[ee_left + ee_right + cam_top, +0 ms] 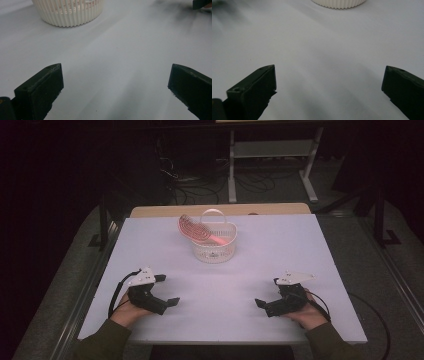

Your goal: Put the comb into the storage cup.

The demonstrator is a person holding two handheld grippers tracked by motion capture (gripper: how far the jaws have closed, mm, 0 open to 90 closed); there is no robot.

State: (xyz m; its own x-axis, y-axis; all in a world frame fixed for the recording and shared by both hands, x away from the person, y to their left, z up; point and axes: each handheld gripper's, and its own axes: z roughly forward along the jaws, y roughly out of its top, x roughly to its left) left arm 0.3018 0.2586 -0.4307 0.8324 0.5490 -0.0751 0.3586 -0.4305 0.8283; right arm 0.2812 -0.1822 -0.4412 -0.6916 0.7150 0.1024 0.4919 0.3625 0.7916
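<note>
Both grippers, left gripper (166,290) and right gripper (266,295), were rested near, jaws spread empty, apparently idle; far off, a pink plastic comb (199,232) was propped in the white ribbed plastic basket (214,251).

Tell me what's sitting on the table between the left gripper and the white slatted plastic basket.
Nothing: the high view shows bare white tabletop between the left gripper and the white slatted plastic basket, and the left gripper view agrees.
</note>
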